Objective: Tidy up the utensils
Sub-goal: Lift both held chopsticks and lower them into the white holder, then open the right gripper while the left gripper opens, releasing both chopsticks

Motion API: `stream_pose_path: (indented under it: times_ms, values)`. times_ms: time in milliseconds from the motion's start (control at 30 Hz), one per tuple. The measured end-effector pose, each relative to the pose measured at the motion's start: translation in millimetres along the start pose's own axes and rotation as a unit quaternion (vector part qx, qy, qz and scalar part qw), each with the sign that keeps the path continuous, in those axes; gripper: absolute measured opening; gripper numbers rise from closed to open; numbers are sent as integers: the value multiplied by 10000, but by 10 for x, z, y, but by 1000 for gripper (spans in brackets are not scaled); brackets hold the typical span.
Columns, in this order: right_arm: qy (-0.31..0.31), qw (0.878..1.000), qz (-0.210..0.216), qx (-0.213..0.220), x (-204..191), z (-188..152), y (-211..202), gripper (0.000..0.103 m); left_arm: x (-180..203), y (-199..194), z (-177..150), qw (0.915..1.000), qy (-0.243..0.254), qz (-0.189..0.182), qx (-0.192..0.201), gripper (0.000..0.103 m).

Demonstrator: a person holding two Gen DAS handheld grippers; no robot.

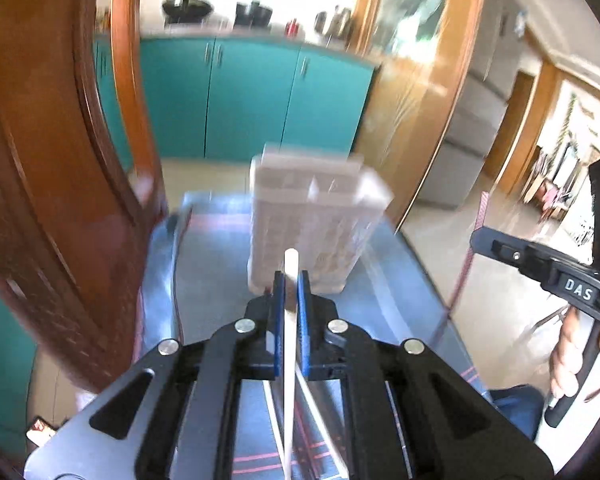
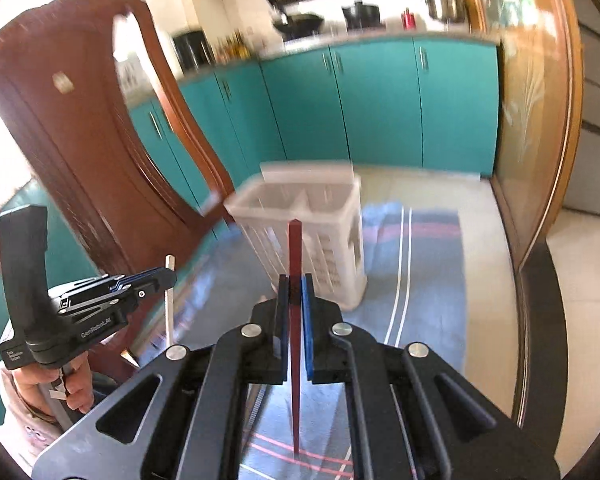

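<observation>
While the white basket [image 2: 308,232] waits at 12 o'clock, my left gripper [image 1: 291,280] jaws squeeze a white chopstick [image 1: 290,320] and my right gripper [image 2: 295,284] jaws squeeze a red chopstick [image 2: 295,340], both upright so they can drop in.

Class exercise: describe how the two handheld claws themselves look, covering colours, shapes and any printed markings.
Both claws are black, with blue pads on flat parallel fingers and round silver pivot pins. The right claw reads "DAS" on its side; the left claw reads "GenRobot.AI". Each has a black pistol-style handle gripped by a bare hand.

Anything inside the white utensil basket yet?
From the right wrist view, the white utensil basket shows only its inner dividers near the top; no utensils stick out. Its walls and motion blur hide the bottom, so small items cannot be ruled out.
</observation>
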State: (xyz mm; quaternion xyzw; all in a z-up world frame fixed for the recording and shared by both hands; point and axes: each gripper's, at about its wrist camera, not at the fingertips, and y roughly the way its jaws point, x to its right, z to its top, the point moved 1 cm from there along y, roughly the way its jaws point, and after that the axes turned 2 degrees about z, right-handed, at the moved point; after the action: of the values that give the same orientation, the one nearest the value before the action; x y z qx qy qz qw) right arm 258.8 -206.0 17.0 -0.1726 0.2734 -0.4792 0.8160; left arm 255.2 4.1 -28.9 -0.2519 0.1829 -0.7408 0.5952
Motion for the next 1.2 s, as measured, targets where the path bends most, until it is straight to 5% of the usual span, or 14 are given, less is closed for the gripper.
stream_pose_path:
  times_ms: [200,400,667,867,1067,1200]
  values:
    - [28,9963,196,834,-161,448,-430,7,62,-533,469,9958,54,-19,918,7]
    - [97,9883,189,1513,-179,1007,-500,7,-54,-698,1096,9877,-397,15,1515,7]
    - [438,9697,-57,2403,122,1330,-311,7,-192,-706,1562,9647,-937,132,2456,7]
    - [465,9702,-671,2282,368,1233,185,7,-104,-107,1550,9752,-853,365,2011,7]
    - [439,9834,-776,1581,483,983,637,7,-28,308,1368,9826,-660,799,1544,7]
    - [326,9857,-783,1455,462,779,652,8,-99,471,1219,9869,-851,677,1188,7]
